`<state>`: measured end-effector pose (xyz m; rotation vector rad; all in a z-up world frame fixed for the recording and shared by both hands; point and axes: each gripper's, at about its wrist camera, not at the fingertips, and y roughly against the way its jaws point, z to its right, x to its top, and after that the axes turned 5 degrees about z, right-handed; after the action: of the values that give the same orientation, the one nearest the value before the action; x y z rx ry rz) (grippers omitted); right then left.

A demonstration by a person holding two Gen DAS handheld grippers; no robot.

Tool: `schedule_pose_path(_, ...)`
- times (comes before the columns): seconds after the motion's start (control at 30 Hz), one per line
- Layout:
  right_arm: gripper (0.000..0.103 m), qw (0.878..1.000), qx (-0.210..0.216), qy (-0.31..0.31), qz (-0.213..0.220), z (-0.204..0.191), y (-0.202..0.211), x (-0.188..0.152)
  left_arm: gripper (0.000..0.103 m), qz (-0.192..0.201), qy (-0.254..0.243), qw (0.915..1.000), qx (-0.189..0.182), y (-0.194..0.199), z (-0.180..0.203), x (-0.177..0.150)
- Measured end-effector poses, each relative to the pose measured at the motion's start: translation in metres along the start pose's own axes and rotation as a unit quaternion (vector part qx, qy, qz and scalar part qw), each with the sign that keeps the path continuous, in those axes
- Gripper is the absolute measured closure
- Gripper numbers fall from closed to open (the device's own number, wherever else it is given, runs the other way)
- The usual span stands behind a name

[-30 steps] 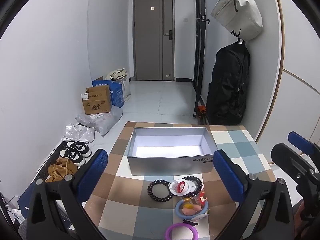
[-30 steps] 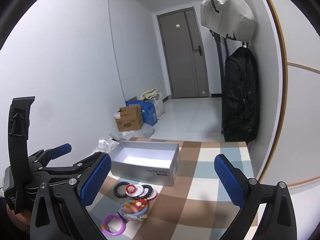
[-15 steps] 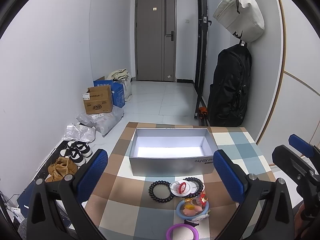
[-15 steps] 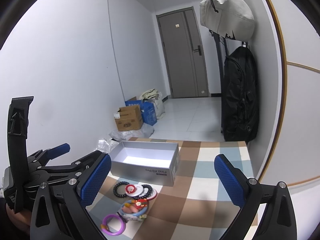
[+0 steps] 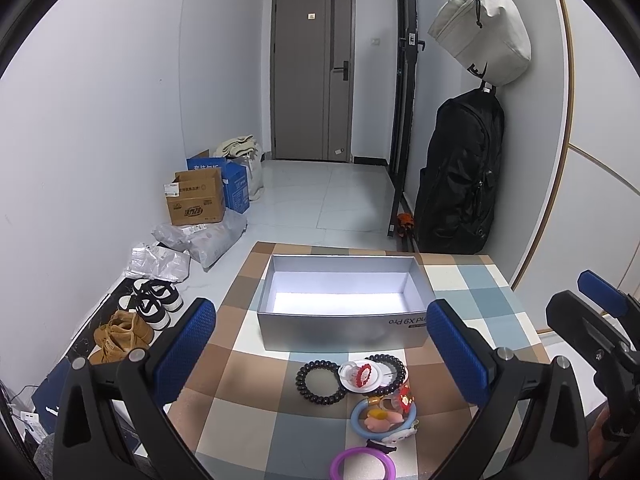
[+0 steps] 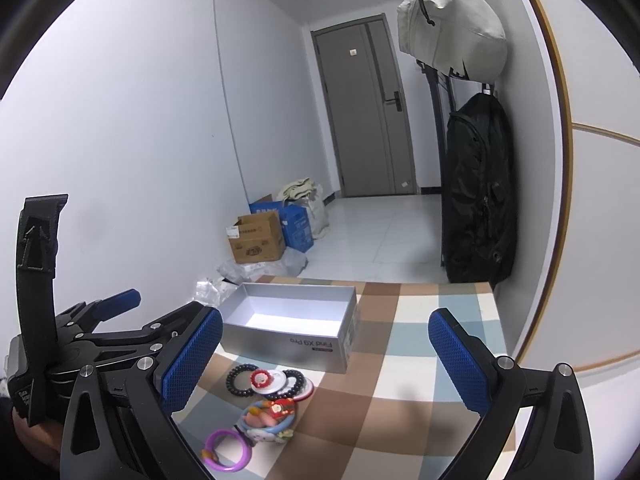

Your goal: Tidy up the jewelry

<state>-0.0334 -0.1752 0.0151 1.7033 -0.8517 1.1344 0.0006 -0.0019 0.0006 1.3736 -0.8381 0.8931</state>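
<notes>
A checked cloth covers the table (image 5: 256,420), and on it a silver-grey open box (image 5: 340,326) sits toward the far side, nothing visible inside it. The jewelry lies in a small cluster on the cloth just in front of the box: a black beaded bracelet (image 5: 320,381) touching a white disc with a red ring (image 5: 360,376), a second black bracelet (image 5: 390,368) partly under that disc, then a blue ring holding colourful charms (image 5: 383,416), and nearest the camera a purple ring (image 5: 363,464). The left gripper (image 5: 320,356) hangs above the near edge of the table with its blue-padded fingers (image 5: 186,346) spread wide and nothing between them; the right gripper (image 6: 324,364) is likewise spread wide and holds nothing, raised over the cloth to the right of the cluster. Nothing stands between either gripper and the pieces. Beyond the table are a cardboard box (image 5: 196,202), grey parcel bags (image 5: 216,238) and shoes (image 5: 154,304) on the floor to the left, a black backpack (image 5: 460,176) and a pale bag (image 5: 484,28) hanging on the right wall, and a closed door (image 5: 312,76) at the end. The left wrist view alone shows the shoes; the right wrist view alone shows the box's short side and the left gripper's body with a hand beneath it at the lower left
</notes>
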Motion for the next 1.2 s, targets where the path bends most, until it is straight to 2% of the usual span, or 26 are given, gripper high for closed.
schedule_pose_path(0.9, 0.0, 1.0, -0.001, -0.003, -0.002, 0.0023, 0.0011, 0.0016, 0.001, -0.005, 0.005, 1.0, -0.007, -0.0007, 0.0001, -0.0029)
schedule_pose_path(1.2, 0.0, 1.0, -0.003, -0.004, -0.005, 0.0046, 0.0009, 0.0019, 0.001, -0.02, 0.007, 0.9996, -0.019, -0.0038, -0.001, -0.0083)
